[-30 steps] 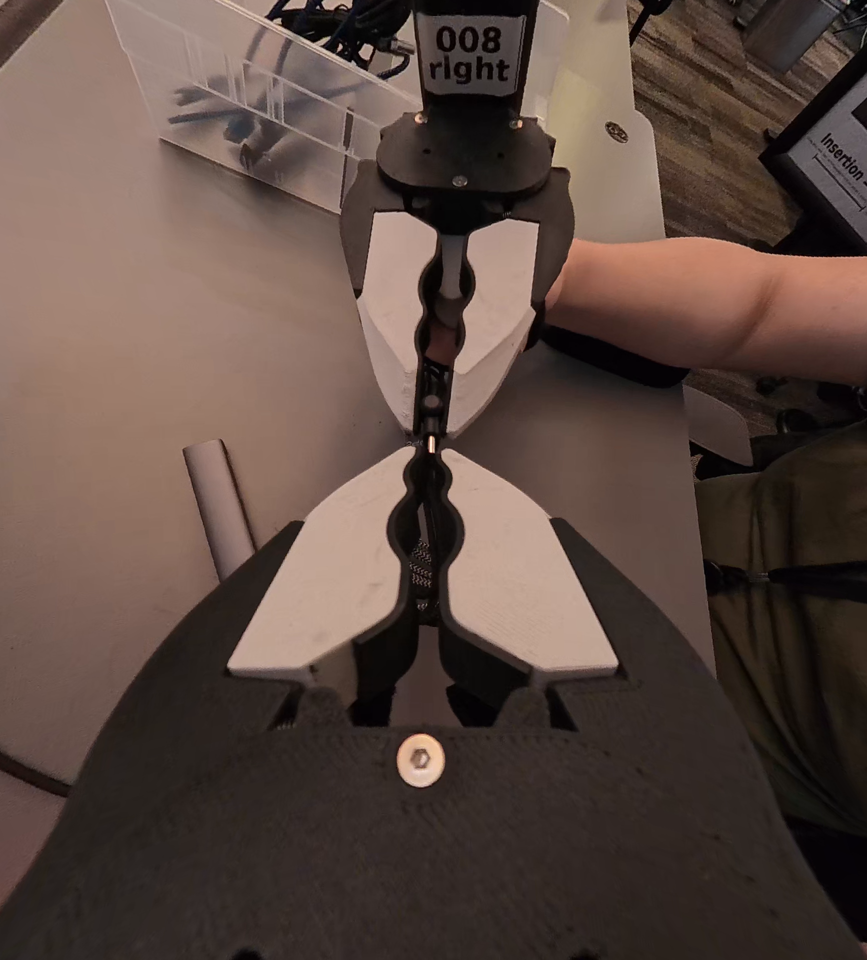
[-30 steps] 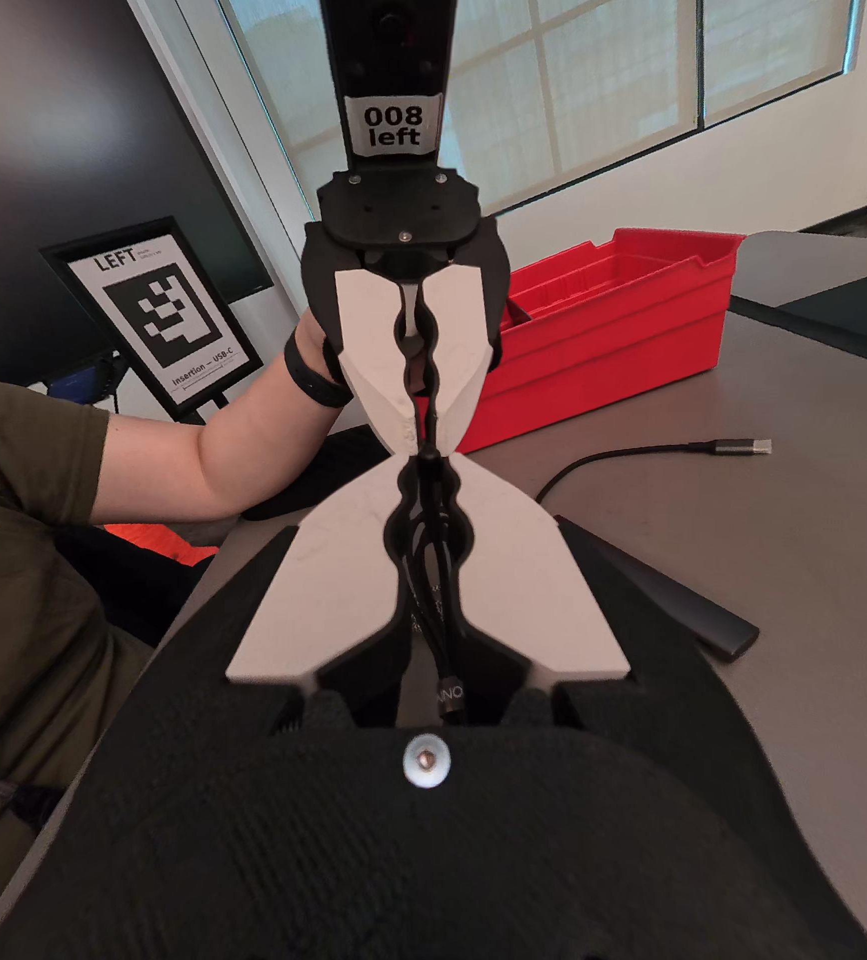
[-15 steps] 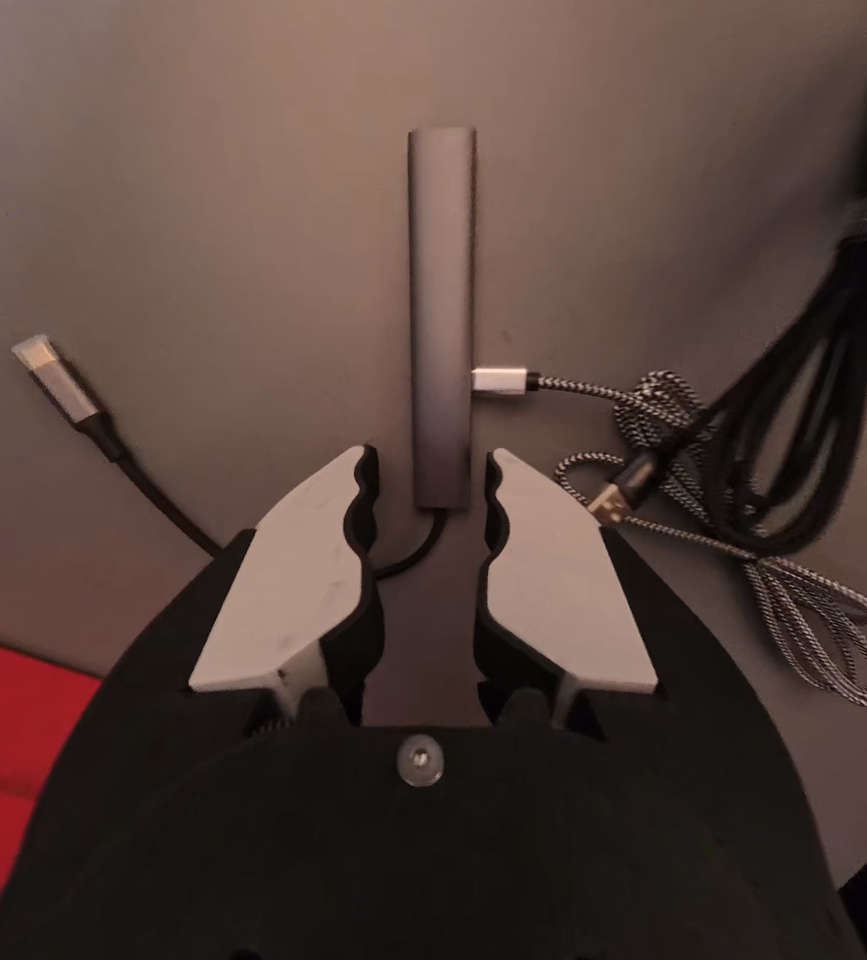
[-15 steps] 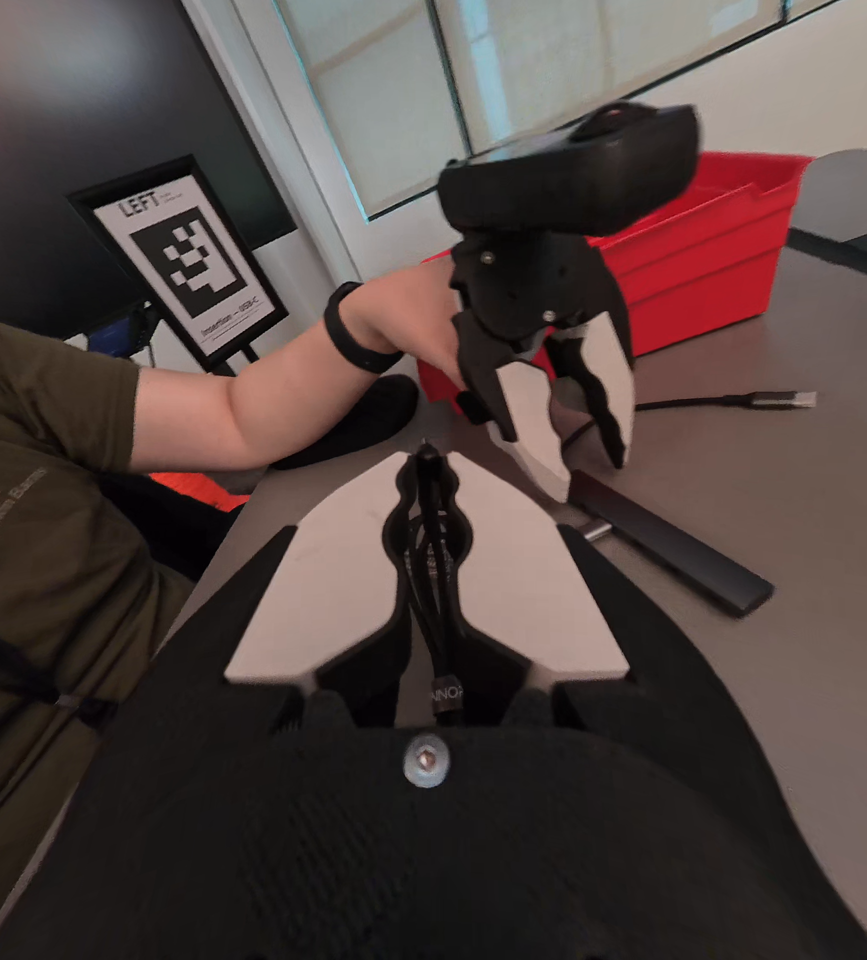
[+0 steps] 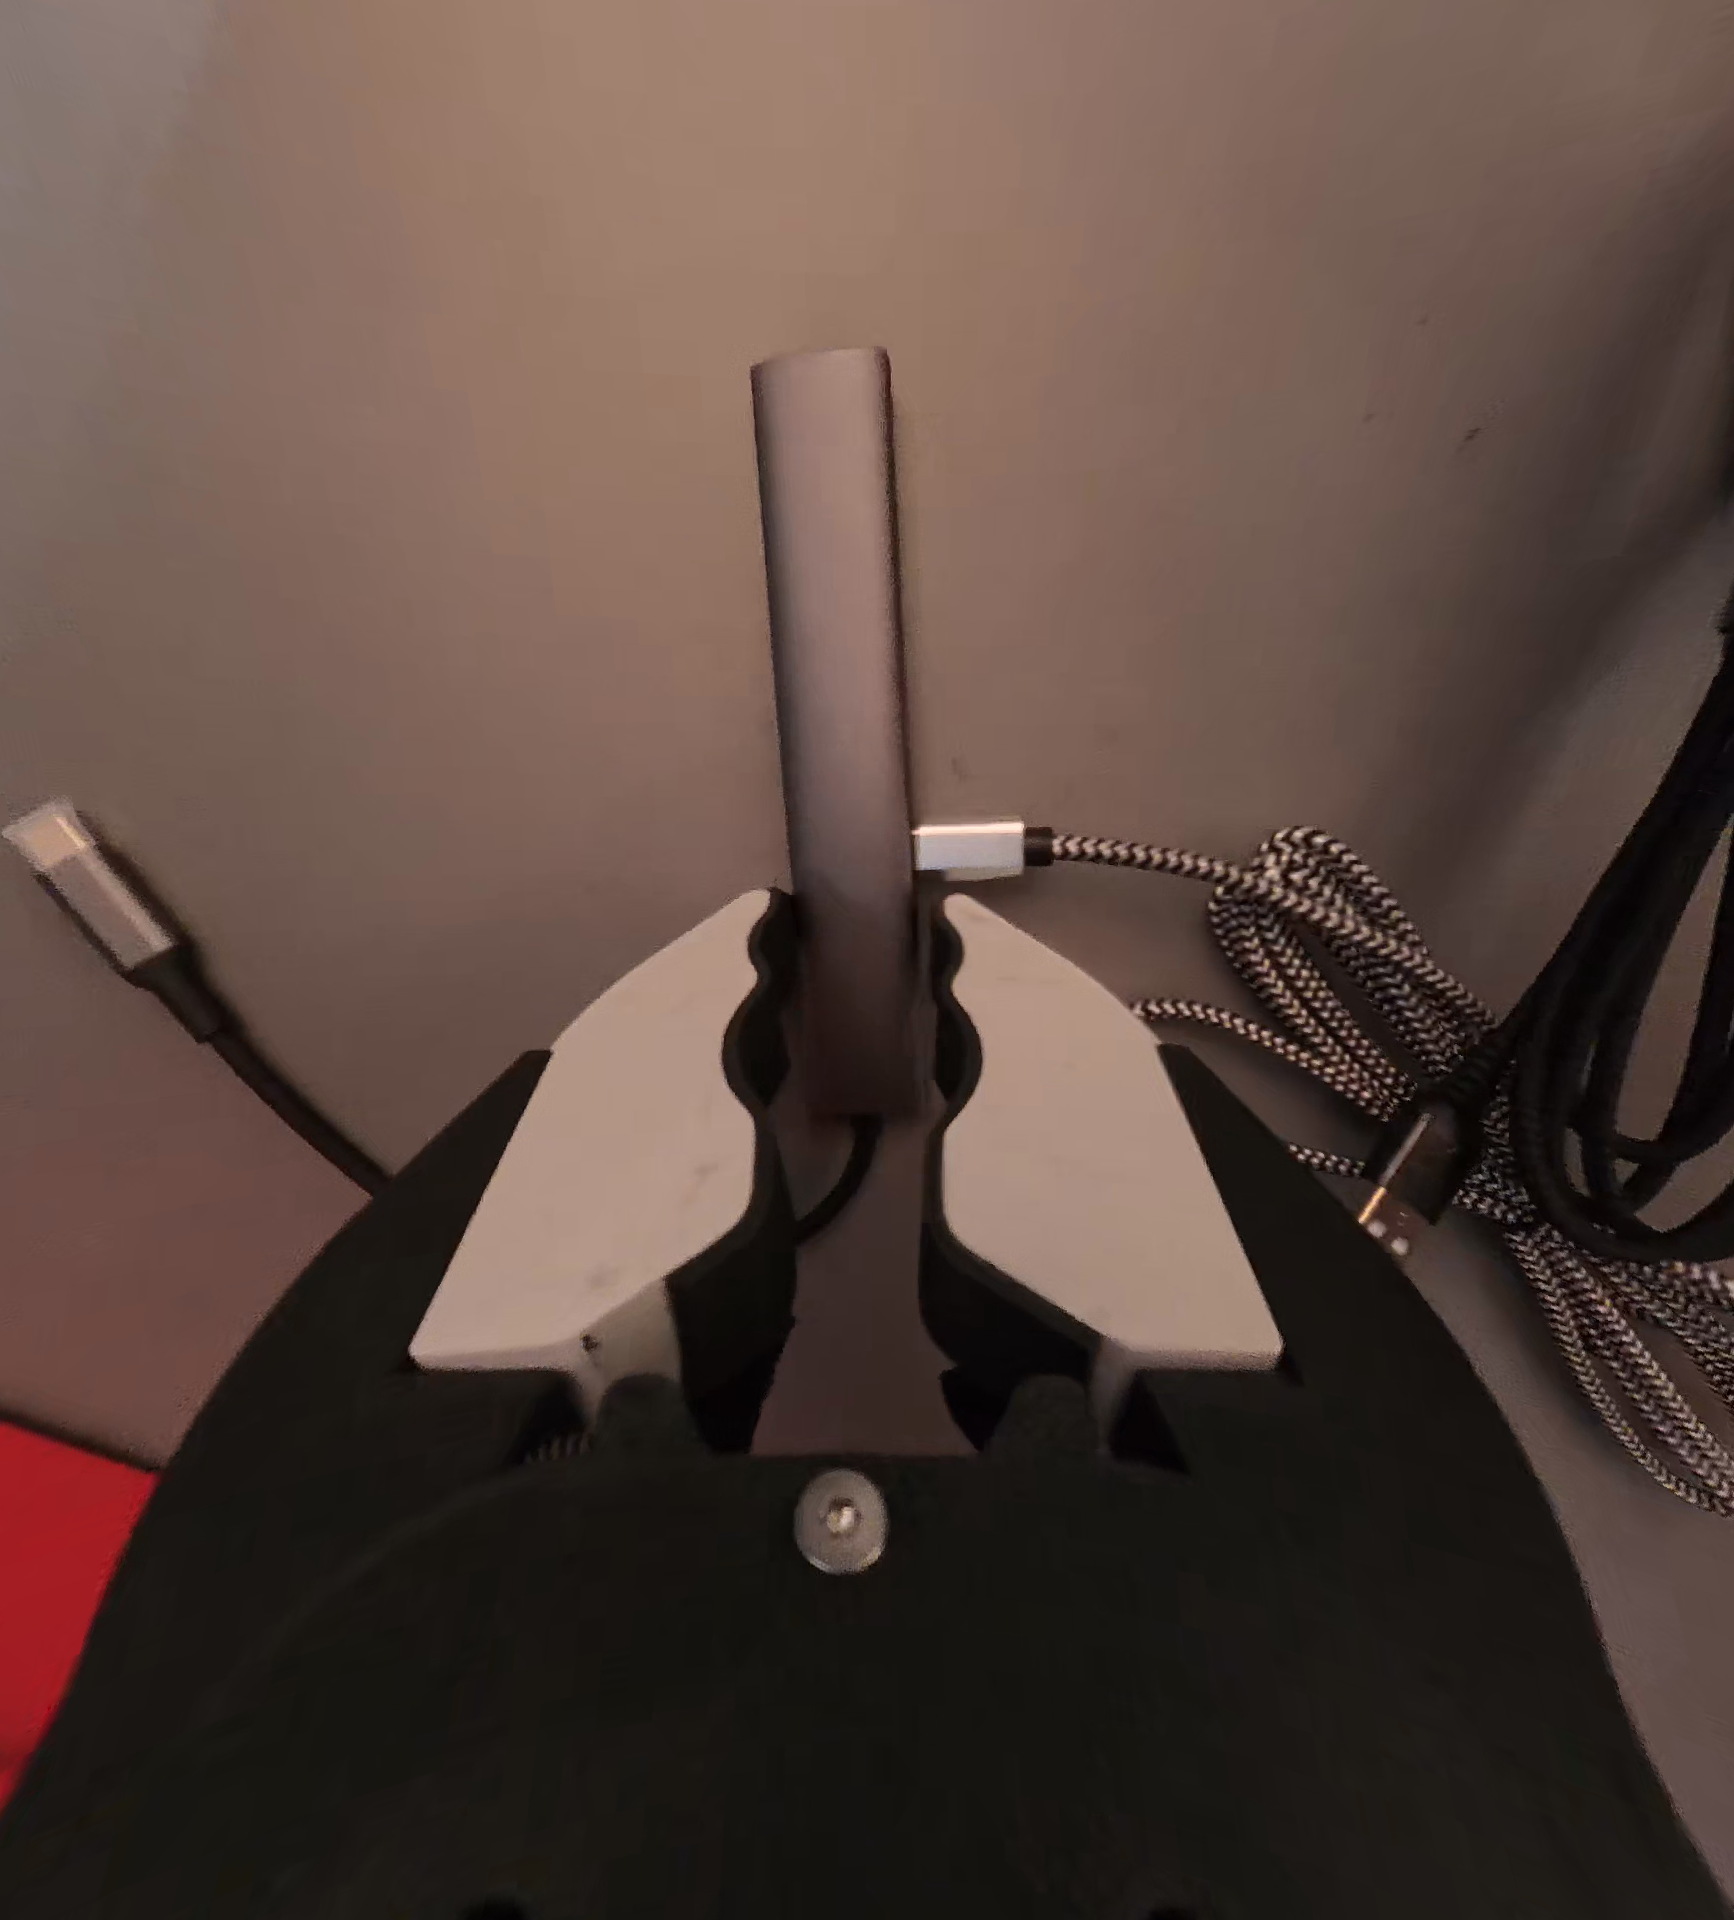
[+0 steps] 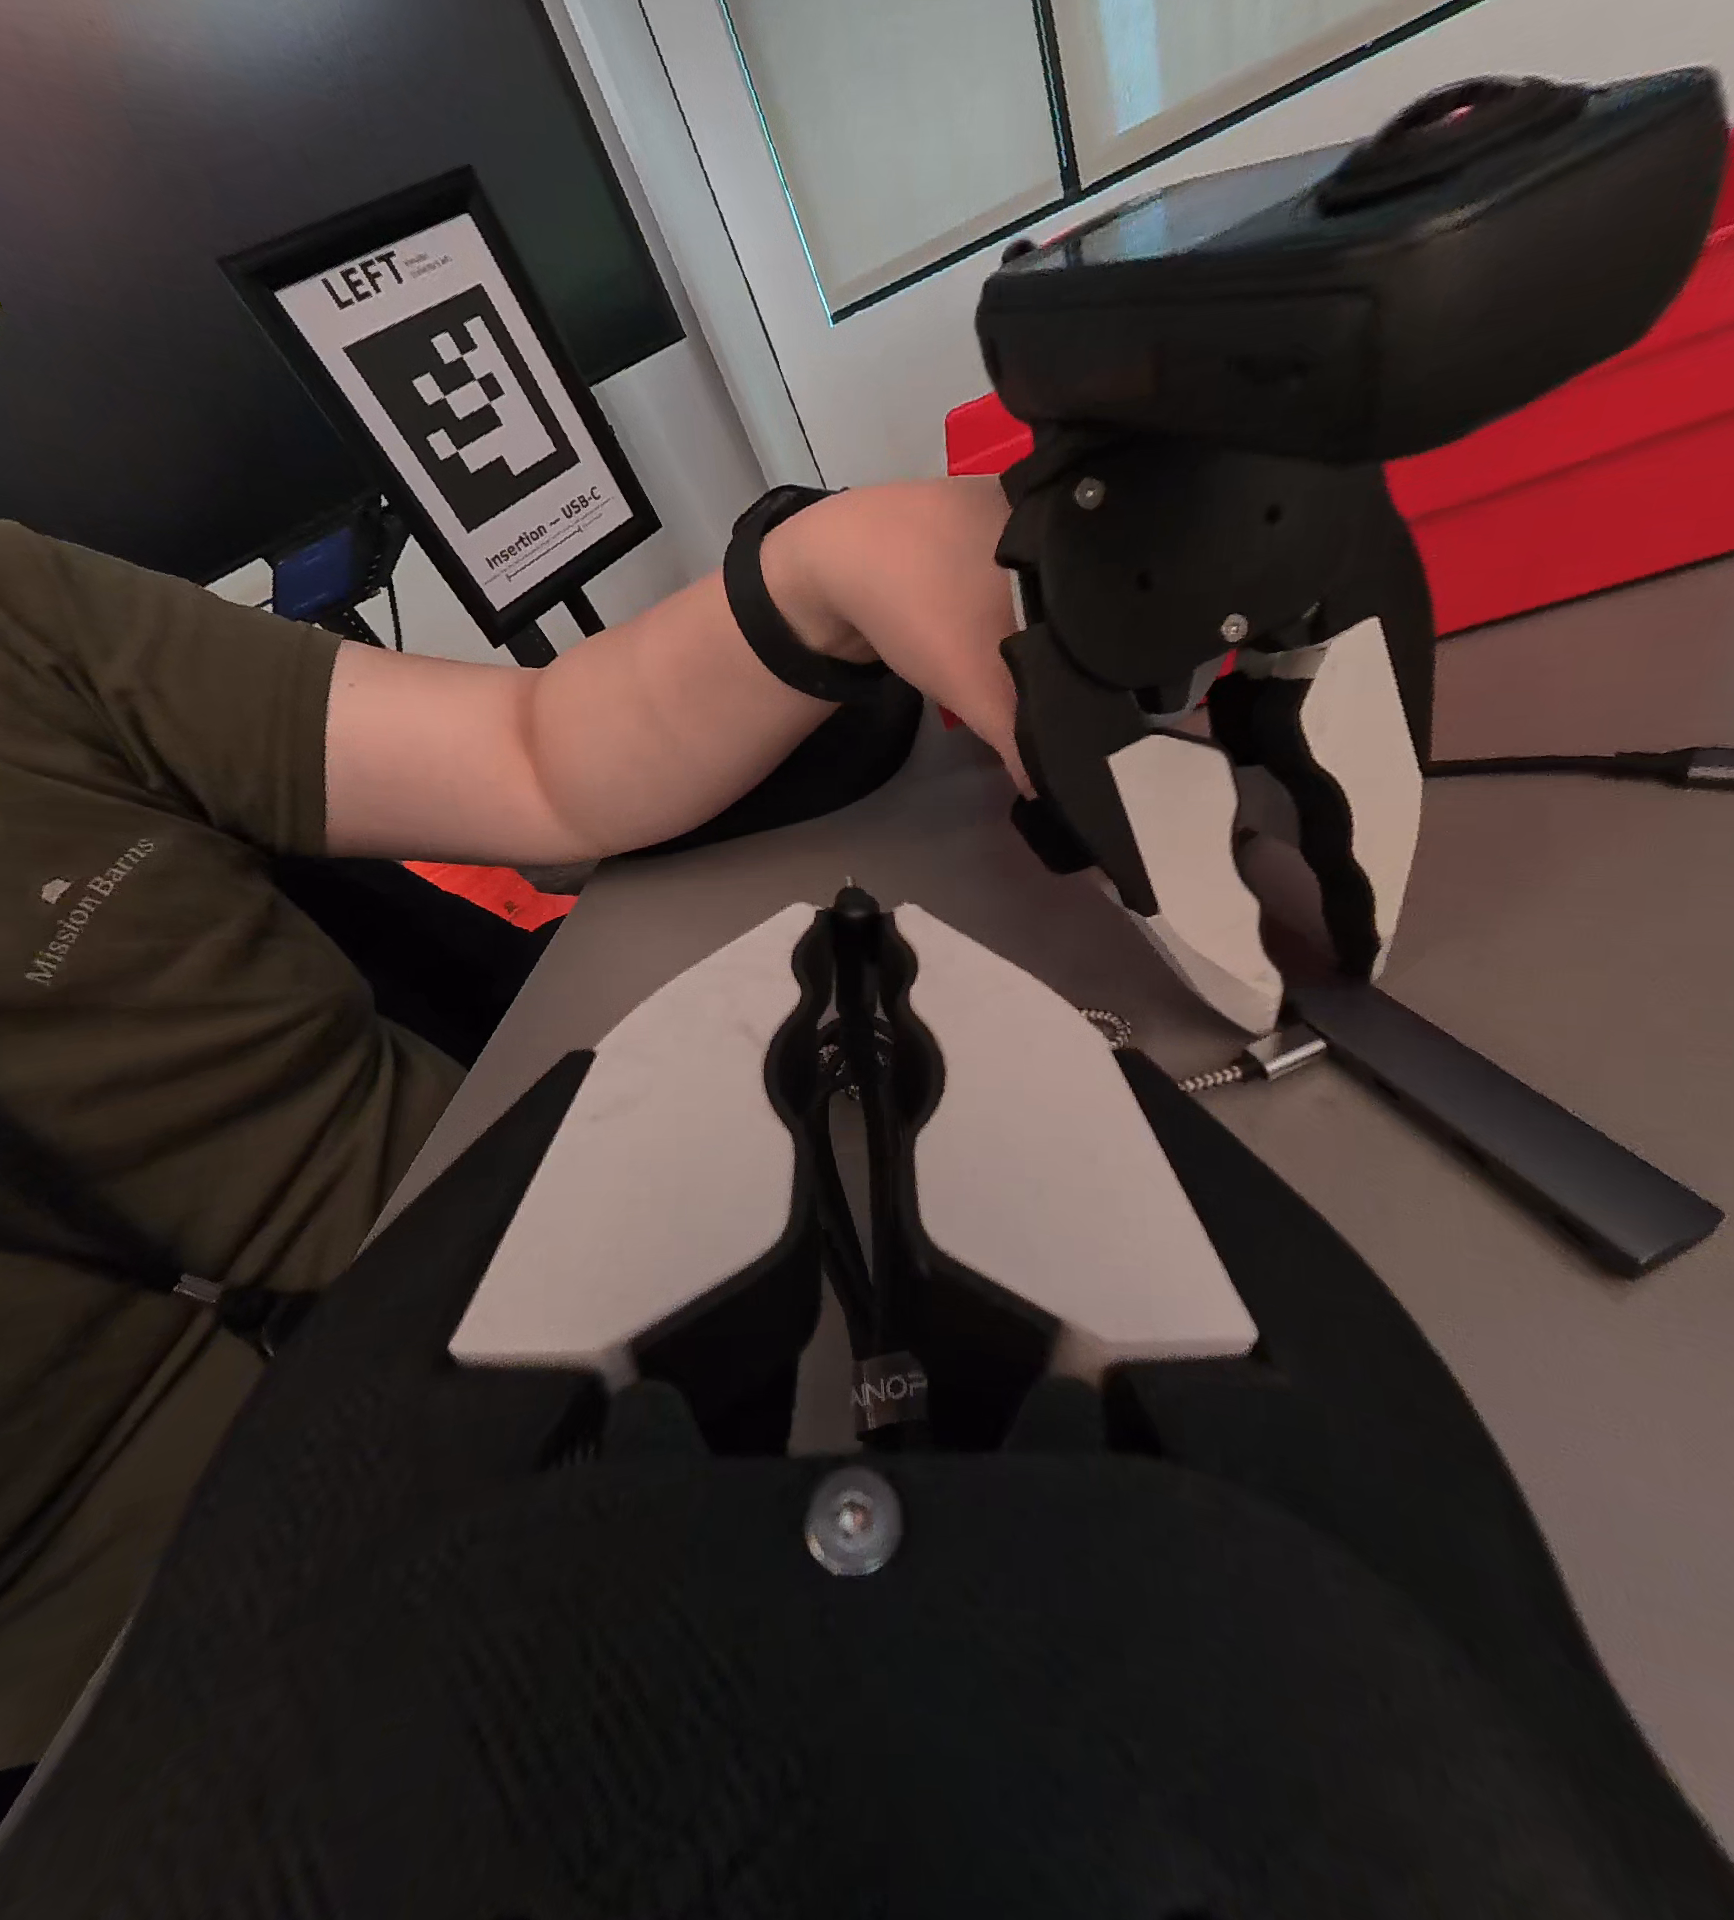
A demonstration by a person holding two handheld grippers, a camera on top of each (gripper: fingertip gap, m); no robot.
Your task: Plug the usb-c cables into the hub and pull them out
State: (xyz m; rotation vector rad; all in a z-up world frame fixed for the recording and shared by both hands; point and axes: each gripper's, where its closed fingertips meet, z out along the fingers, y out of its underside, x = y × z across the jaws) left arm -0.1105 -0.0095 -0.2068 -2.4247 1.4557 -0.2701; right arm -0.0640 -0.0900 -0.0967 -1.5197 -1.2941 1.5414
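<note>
A grey hub (image 5: 827, 644) lies flat on the table, pointing away from me. My left gripper (image 5: 858, 904) is shut on its near end, one finger on each long side. A braided cable's silver plug (image 5: 967, 847) sits in the hub's right side, just past my right finger. My right gripper (image 6: 852, 914) is shut on a black cable (image 6: 863, 1195), whose plug tip pokes out between the fingertips, held above the table to the left of the hub (image 6: 1497, 1132). The left gripper (image 6: 1299, 987) shows there too, standing over the hub's end.
A loose black cable with a silver plug (image 5: 78, 883) lies left of the hub. The braided coil (image 5: 1362, 987) and a black cable bundle (image 5: 1673, 831) lie to the right. A red bin (image 6: 1621, 468) stands behind, and a person's arm (image 6: 634, 707) reaches across. The left gripper's tips are roughly 15 cm from the right gripper's.
A second ago both grippers met tip to tip in the air. The left one has turned down to the table, opened, moved forward and closed on the hub. The right stays shut on its cable.
</note>
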